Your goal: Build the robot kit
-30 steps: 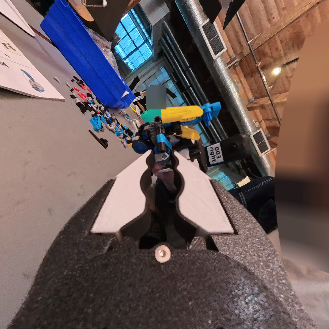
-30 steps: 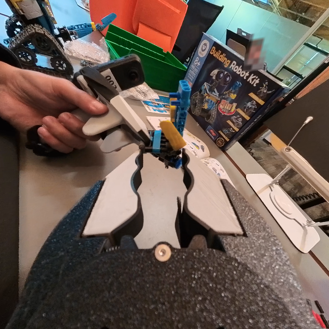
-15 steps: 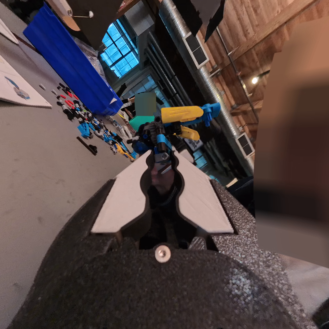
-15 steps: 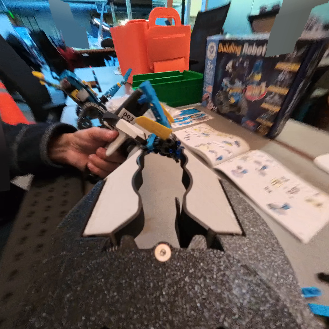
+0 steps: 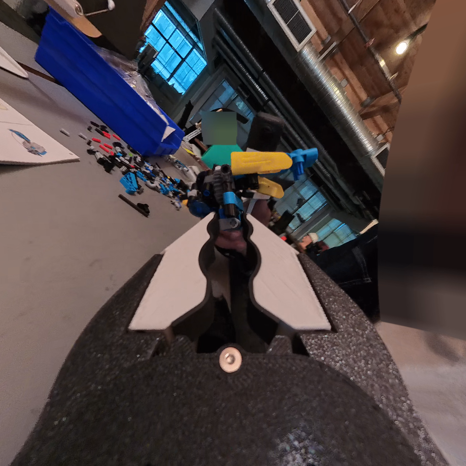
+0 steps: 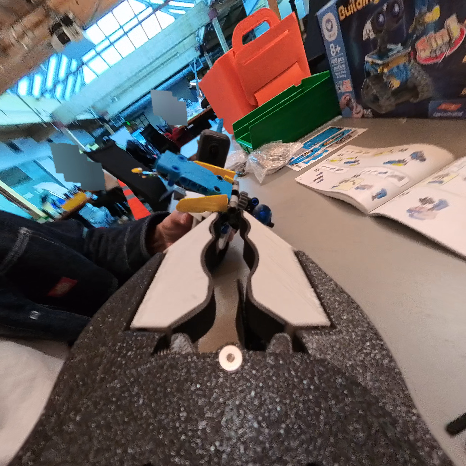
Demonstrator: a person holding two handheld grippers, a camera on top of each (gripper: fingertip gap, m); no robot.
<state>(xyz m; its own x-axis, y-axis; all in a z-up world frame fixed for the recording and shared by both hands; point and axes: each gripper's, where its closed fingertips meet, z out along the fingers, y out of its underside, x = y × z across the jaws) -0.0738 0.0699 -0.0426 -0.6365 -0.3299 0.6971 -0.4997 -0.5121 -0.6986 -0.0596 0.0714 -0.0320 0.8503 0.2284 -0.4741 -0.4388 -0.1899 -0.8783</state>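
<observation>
Left wrist view shows the left gripper (image 5: 228, 222) clenched on the brick model (image 5: 227, 191), right gripper (image 6: 228, 222) pinching it too, above the table (image 5: 63, 239). Light, snap-fit, probably fragile; grip the dark core.

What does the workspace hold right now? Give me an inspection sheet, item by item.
Surface: grey table, scuffed.
Job's things: blue, black and yellow brick model, off the table between both grippers.
Clutter: loose small parts, blue bin, open instruction booklet, green bin, orange carrier, kit box, crumpled plastic bags.
Grippers: left gripper shut on the model; right gripper closed on its other end.
Cables: nothing seen.
Surroundings: large windows, ceiling ducts, people behind.
</observation>
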